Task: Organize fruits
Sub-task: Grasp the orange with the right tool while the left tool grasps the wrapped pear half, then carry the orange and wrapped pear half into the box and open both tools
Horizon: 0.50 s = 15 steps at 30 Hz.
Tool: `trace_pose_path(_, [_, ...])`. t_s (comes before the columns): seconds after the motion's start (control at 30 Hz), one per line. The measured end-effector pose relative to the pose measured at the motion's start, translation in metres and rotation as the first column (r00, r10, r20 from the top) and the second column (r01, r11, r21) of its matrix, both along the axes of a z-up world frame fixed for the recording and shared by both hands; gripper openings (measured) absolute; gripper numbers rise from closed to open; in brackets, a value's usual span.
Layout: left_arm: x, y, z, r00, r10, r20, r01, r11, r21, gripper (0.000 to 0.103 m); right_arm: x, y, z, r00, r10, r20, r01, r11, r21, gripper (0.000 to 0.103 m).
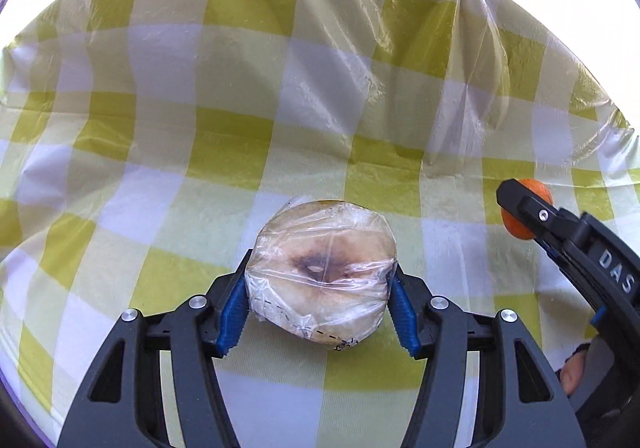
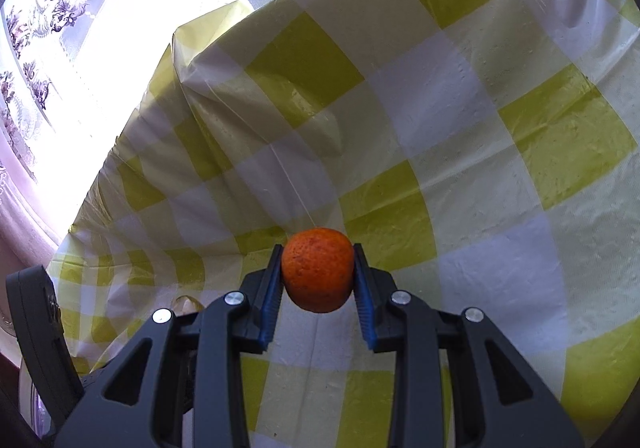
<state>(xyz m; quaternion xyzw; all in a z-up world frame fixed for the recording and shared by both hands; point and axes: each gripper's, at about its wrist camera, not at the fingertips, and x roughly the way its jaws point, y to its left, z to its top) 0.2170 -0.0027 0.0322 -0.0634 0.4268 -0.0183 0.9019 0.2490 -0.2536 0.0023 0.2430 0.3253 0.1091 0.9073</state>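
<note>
Wrapped fruit: pale cut half in cling film (image 1: 322, 274), pinched between the blue pads of the left gripper (image 1: 320, 304), over the bench.
Orange: small and round (image 2: 318, 268), squeezed at its sides by the right gripper (image 2: 318, 280) — jaws closed on it, clear of the cloth.
Left jaws: partly closed, pressing on film.
Risk, film: slick wrap could slide or tear, dropping the half.
Risk, orange: held near the tips — a jolt may roll it out.
Bench: checked yellow cloth (image 1: 168, 152), plastic-covered and creased; a dropped fruit may roll.
</note>
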Motion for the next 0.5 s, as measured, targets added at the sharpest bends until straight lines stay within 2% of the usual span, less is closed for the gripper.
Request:
trace_pose_path(0.2, [-0.046,0.026,0.005,0.999,0.031,-0.01,-0.031,0.999,-0.031,0.057,-0.001,0.003,0.002,1.0,0.012,0.013,-0.011,1.0,-0.01,0.033])
trace_pose_path(0.3, [-0.067,0.038,0.006,0.999,0.046,-0.007,-0.046,0.999,-0.024,0.057,-0.009,0.008,0.001,1.0,0.011,-0.023,-0.011,1.0,-0.023,0.033])
trace_pose_path(0.5, [-0.103,0.022,0.006,0.998,0.063,0.008,-0.063,0.998,-0.013,0.057,-0.054,0.024,0.002,0.998,-0.021,-0.056,0.011,0.986,-0.168,0.033])
